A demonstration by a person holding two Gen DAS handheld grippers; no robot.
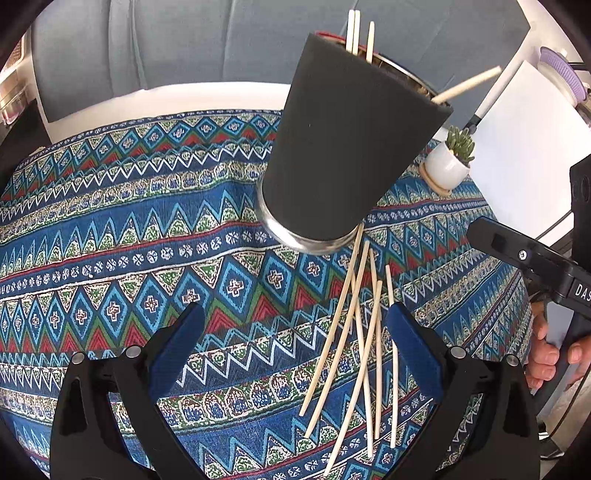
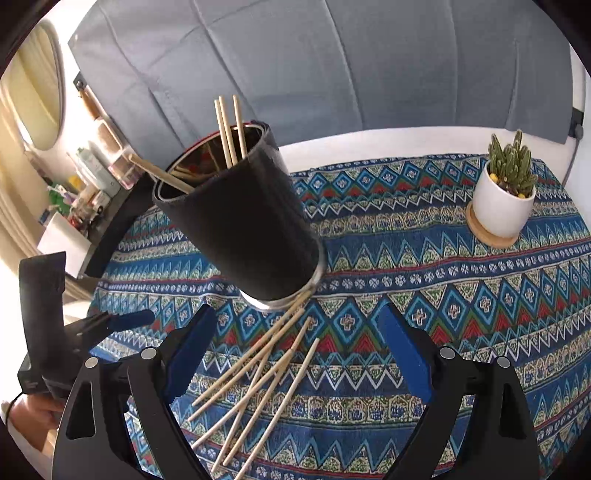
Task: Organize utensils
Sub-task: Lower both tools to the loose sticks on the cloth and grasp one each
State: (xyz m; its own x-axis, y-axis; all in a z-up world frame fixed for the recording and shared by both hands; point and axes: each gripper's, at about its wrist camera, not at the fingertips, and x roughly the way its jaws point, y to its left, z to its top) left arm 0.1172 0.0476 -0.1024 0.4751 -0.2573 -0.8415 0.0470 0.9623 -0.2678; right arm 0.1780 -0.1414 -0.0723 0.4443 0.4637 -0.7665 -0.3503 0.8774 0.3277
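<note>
A black utensil cup [image 1: 343, 147] with a metal base stands on the patterned tablecloth [image 1: 129, 240]; it also shows in the right wrist view [image 2: 243, 225]. Several wooden chopsticks [image 1: 360, 33] stand in it. Several more chopsticks [image 1: 358, 343] lie loose on the cloth in front of the cup, and show in the right wrist view [image 2: 258, 380]. My left gripper [image 1: 295, 354] is open and empty above the cloth, left of the loose chopsticks. My right gripper [image 2: 299, 354] is open and empty over the loose chopsticks.
A small cactus in a white pot [image 2: 506, 199] on a wooden coaster stands at the back right; it also shows in the left wrist view [image 1: 450, 162]. A grey sofa [image 2: 332, 66] is behind the table. A cluttered shelf [image 2: 85, 192] is to the left.
</note>
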